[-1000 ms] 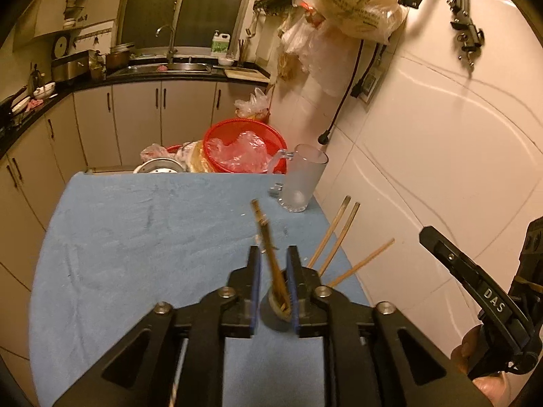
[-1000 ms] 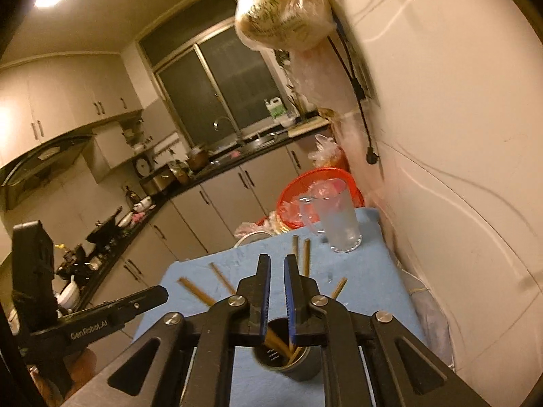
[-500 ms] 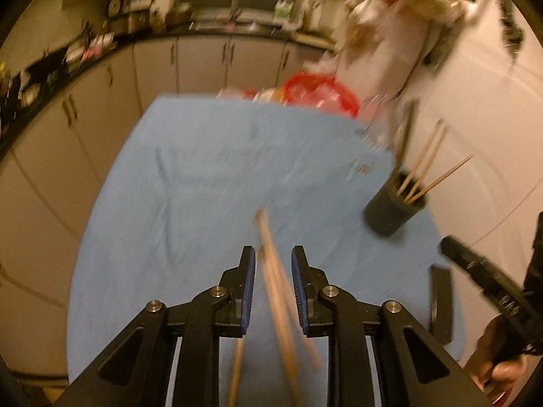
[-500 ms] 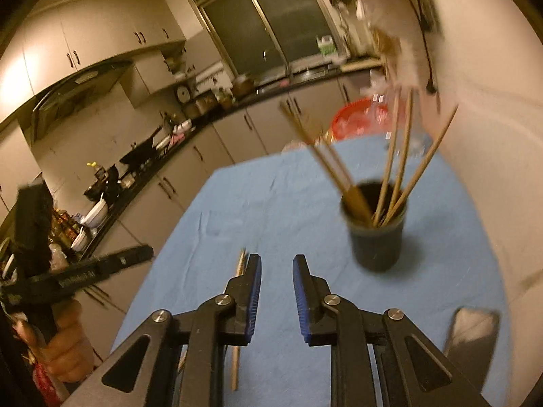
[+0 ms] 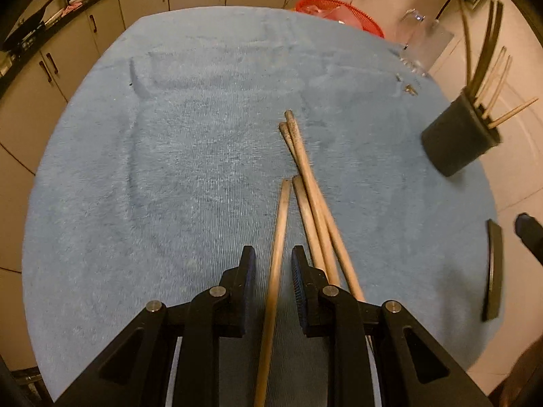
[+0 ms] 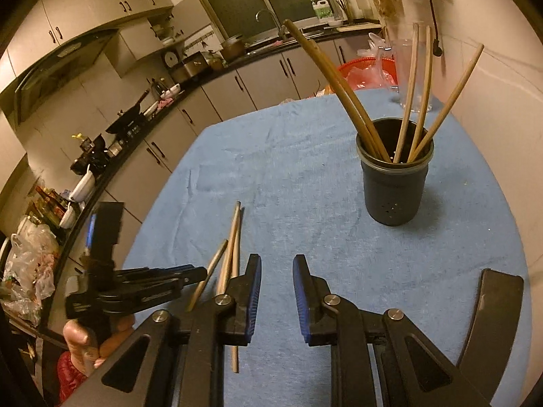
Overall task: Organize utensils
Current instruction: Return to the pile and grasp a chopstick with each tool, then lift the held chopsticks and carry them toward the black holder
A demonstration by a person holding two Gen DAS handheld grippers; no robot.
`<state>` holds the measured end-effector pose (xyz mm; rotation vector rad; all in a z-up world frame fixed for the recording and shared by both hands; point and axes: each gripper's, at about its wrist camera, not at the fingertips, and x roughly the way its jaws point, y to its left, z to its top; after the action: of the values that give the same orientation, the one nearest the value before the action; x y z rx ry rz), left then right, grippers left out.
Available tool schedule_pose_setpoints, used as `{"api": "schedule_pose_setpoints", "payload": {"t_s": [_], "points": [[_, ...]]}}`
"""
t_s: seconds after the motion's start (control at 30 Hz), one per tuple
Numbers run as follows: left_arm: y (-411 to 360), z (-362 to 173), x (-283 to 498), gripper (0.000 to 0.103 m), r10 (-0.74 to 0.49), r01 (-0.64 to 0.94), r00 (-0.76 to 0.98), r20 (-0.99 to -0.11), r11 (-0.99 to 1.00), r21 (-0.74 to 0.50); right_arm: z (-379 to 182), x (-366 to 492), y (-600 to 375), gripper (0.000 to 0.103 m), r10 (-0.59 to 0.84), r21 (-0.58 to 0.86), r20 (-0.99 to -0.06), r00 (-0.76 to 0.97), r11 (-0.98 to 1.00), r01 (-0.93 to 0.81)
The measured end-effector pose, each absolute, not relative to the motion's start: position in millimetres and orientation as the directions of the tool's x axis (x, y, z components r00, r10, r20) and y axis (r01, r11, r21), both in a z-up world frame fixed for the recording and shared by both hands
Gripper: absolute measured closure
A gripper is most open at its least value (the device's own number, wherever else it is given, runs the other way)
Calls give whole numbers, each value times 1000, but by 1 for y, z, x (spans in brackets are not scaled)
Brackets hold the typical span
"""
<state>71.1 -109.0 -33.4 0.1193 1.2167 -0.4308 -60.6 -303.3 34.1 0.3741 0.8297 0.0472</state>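
A dark utensil cup (image 6: 395,176) stands on the blue cloth (image 6: 288,169) and holds several wooden chopsticks (image 6: 342,84); it also shows in the left wrist view (image 5: 458,139). Several loose chopsticks (image 5: 305,176) lie on the cloth in front of my left gripper (image 5: 269,268). One chopstick (image 5: 276,254) runs between its open jaws, not clamped. My right gripper (image 6: 276,271) is open and empty, short of the cup. The loose chopsticks (image 6: 230,240) lie to its left, beside the left gripper (image 6: 190,276).
A frosted glass mug (image 5: 424,37) and a red basket (image 5: 339,13) stand at the cloth's far right. A black flat object (image 5: 493,268) lies at the right edge by the wall. Kitchen cabinets (image 6: 210,101) run along the left.
Both grippers pulled back from the cup toward the near side. The left one dropped low over the loose chopsticks. The right gripper's jaws opened wider.
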Motion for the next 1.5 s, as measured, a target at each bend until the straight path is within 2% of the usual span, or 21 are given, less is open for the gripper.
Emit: {"api": "schedule_pose_setpoints", "payload": {"t_s": [0.1,0.13,0.27,0.53,0.87,0.97,1.03,1.3,1.5], "points": [[-113,-38,77,82,-221,362,303,-927,926,-102,31,-52,-302,82,190,335,-723,664,937,97],[-116,-38,81,88,-202,348,314,-928,934,-86,30,-48,-302,82,193,335,-727,659,937,96],[-96,-38,87,94,-197,288,322,-926,952,-103,24,-22,-290,82,222,338,-744,630,939,69],[-63,-42,89,94,-255,271,307,-917,947,-173,-4,66,-251,82,308,378,-798,519,925,33],[-54,-38,86,94,-276,288,301,-913,939,-189,-51,133,-223,82,265,315,-874,408,947,58],[-56,-38,88,94,-274,289,298,-914,939,-187,-56,137,-218,86,263,307,-878,401,951,47],[-60,-37,90,94,-263,292,301,-917,941,-175,-57,136,-215,94,265,307,-875,406,951,41],[-65,-27,95,96,-278,290,323,-905,939,-184,-12,91,-237,95,287,356,-786,547,934,21],[-53,13,80,96,-321,288,411,-853,934,-213,36,44,-250,95,273,355,-679,682,935,-21]]}}
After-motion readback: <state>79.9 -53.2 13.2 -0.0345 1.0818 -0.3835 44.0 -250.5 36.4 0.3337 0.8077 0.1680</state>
